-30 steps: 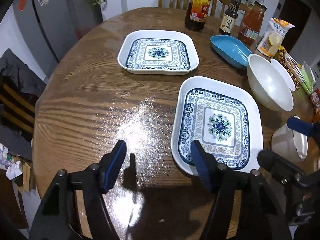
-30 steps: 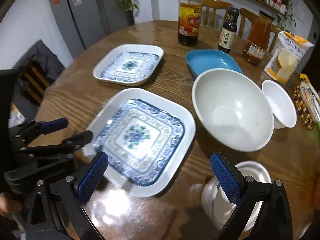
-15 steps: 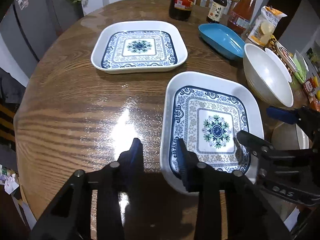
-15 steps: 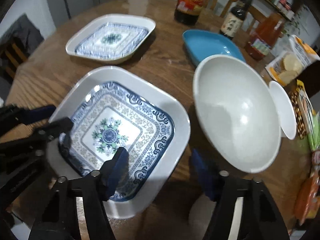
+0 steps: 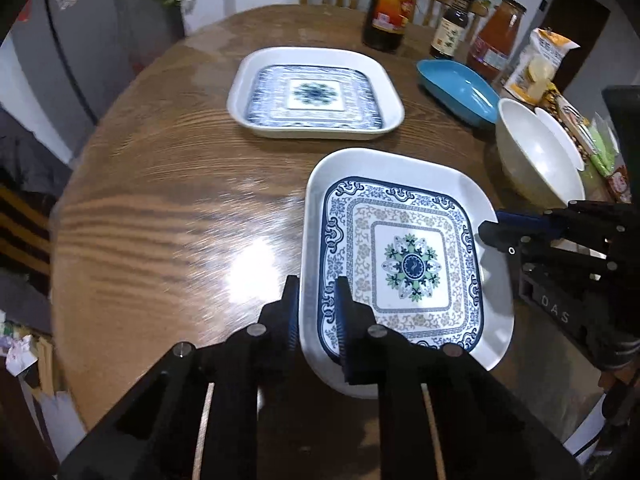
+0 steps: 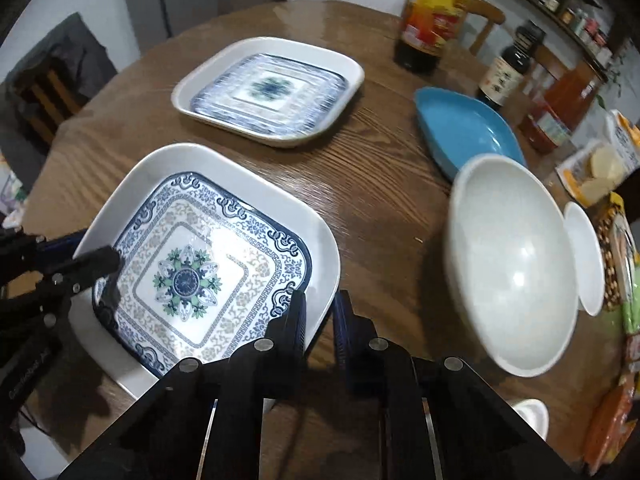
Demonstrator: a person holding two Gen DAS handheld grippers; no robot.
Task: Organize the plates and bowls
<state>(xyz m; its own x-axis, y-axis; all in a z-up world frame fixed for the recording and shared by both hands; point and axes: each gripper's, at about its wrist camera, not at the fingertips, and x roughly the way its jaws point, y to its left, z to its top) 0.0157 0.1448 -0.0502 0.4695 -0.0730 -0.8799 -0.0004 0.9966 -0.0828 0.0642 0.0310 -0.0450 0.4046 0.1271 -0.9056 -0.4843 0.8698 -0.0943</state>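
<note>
Near plate (image 5: 408,264): square, white rim, blue scroll border, green-and-blue medallion at centre. Sits on the wooden table (image 5: 168,208), near side, right of centre in the left wrist view. A matching far plate (image 5: 316,92) lies beyond it, well apart.

Left gripper (image 5: 318,320): narrow, jaws closing across the near plate's left rim, one pad outside, one inside. Right gripper (image 6: 320,322): narrow, jaws closing across the right rim likewise.

Large white bowl (image 6: 512,264) to the right, blue dish (image 6: 464,132) farther off.

Change from a second ago: both grippers stood wide and short of the plate; now both straddle its rim.
</note>
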